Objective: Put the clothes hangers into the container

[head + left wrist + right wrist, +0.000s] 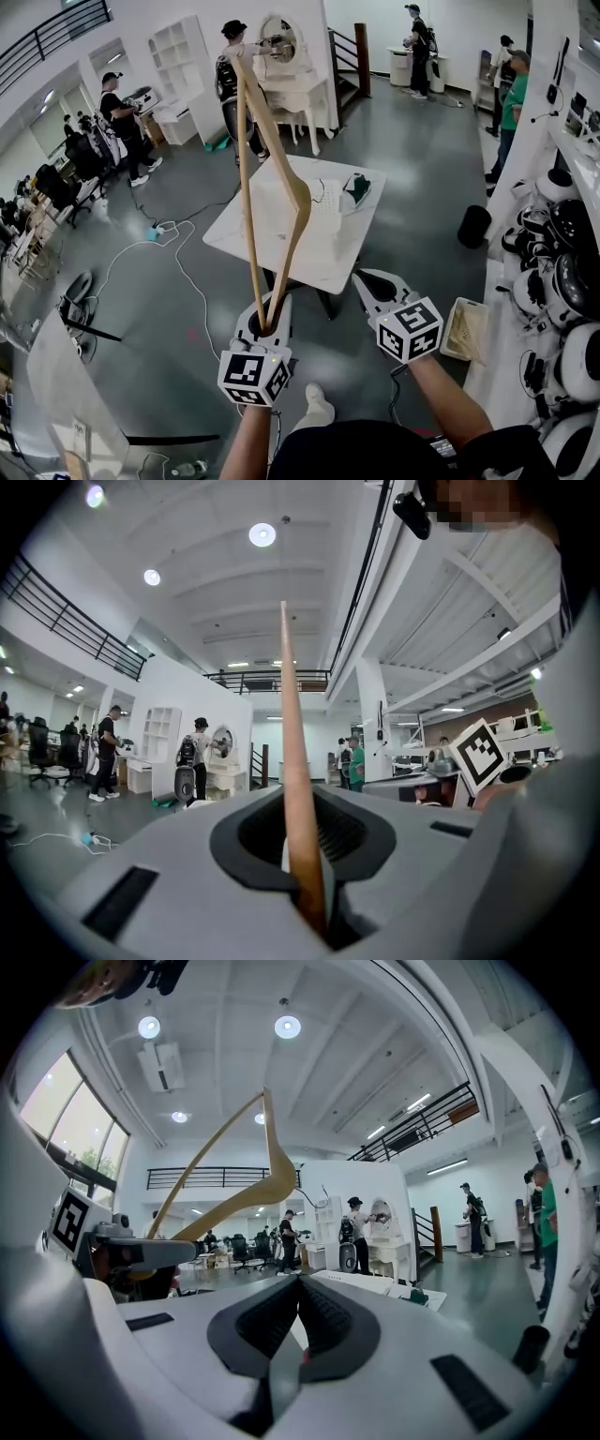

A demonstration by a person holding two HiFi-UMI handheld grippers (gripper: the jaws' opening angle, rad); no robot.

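Hanger (249, 216) of pale wood stands upright over the floor (422, 178), one end pinched in your left hand-held gripper (267, 314). Your right hand-held gripper (366, 279) is clenched on nothing, near the tan container (466, 328) at the edge of the desk (486, 370).

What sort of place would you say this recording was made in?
Probably a large open-plan lab or workshop hall rather than a home. A railed mezzanine runs overhead, several people work standing around the grey floor near a white table, and helmet-like gear is stacked along the right.
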